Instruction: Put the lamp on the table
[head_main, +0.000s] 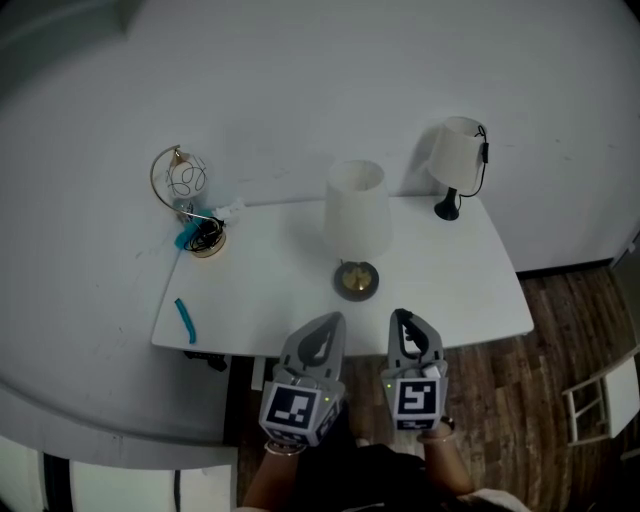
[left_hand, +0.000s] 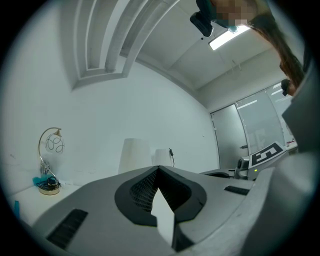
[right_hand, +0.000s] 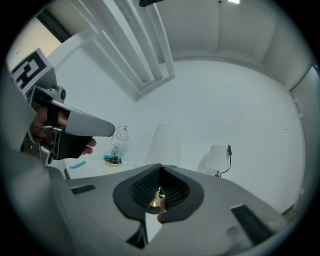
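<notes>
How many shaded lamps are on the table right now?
2. The tall lamp stands in the middle of the table; the small lamp stands at its far right corner. None appears hidden.

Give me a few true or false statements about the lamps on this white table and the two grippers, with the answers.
1. The tall white-shaded lamp stands upright on the table. True.
2. The small black-based lamp lies tipped over at the table's left edge. False: it stands upright at the back right corner.
3. The right gripper is shut and holds nothing. True.
4. The left gripper grips the gold ring lamp. False: it is shut and empty near the front edge, far from that lamp.
</notes>
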